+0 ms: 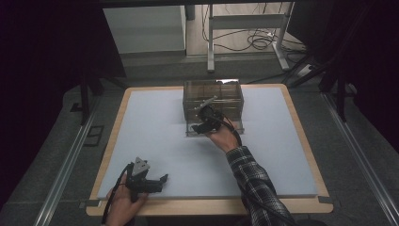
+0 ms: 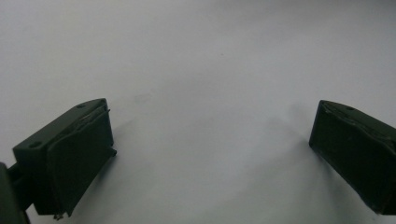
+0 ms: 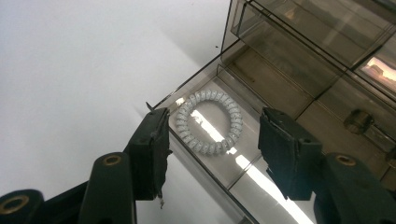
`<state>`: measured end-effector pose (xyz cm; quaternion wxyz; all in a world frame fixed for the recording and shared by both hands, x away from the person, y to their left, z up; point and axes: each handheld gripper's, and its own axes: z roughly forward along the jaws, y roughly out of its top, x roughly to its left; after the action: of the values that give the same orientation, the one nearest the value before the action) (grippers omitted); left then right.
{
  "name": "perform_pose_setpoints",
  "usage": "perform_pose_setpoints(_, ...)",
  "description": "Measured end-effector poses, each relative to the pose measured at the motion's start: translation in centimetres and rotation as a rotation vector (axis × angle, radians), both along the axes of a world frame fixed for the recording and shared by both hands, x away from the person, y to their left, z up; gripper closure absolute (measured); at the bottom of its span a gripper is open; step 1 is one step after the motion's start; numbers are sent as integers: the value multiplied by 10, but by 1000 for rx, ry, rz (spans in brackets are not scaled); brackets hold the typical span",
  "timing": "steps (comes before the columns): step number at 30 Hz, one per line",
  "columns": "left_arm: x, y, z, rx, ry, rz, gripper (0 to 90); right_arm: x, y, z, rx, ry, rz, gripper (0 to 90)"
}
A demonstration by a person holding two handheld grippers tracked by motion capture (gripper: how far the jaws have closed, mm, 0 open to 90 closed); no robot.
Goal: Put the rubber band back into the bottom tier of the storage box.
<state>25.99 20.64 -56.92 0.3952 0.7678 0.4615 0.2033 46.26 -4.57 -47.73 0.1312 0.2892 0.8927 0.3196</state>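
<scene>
at table centre: hair tie (image 3: 208,122) lies loose in organiser (image 1: 213,94) drawer (image 3: 243,154), placed; right gripper (image 3: 212,149) jaws parted, empty; drawer unclosed. left gripper (image 2: 210,149) wide, idle.

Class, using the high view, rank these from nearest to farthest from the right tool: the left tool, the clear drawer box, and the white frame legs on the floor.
1. Clear drawer box: right behind the right tool.
2. Left tool: near the table's front-left edge.
3. White frame legs: on the floor beyond the table.
</scene>
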Motion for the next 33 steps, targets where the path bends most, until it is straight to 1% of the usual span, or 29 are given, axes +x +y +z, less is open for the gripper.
perform_pose_setpoints(11,0,0,0,0,0,0,0,-7,-7,3,14,3,-3,407)
perform_pose_setpoints(16,0,0,0,-2,1,1,0,-9,-11,5,13,4,0,395)
perform_pose_setpoints(25,0,0,0,-1,-1,-1,0,-14,-21,7,20,0,-4,387)
perform_pose_setpoints(33,0,0,0,0,-1,-1,0,-19,-32,8,16,3,-7,377)
